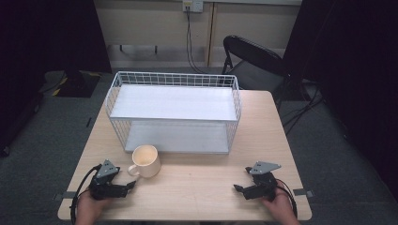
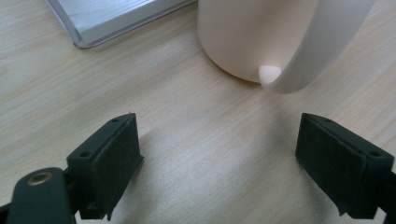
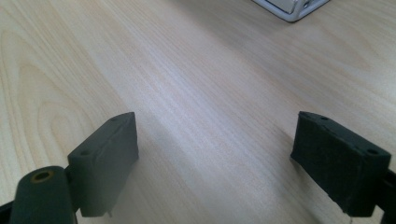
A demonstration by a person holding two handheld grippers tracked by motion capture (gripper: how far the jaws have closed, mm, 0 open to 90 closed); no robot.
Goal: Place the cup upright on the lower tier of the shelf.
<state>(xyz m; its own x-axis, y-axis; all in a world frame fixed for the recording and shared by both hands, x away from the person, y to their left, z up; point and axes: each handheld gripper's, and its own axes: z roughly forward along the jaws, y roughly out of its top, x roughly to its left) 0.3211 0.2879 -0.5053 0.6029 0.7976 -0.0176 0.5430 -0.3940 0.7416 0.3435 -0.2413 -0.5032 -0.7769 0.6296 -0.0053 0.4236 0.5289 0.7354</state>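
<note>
The cream mug is standing upright on the desk, just in front of the white wire shelf; its handle is pointing toward the left gripper. That gripper's fingers are gaping wide and holding nothing, near the handle but apart from it; the right gripper is sitting well apart, its fingers likewise spread over bare wood.

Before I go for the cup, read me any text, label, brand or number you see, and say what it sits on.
No readable text in any view.
Cream mug: plain, no print or logo on the sides that show.
White wire shelf rack: no label visible.
Wall outlet plate behind the table: too small and blurred to tell any marking.
Left tongs and right tongs: black pads, unmarked.
</note>
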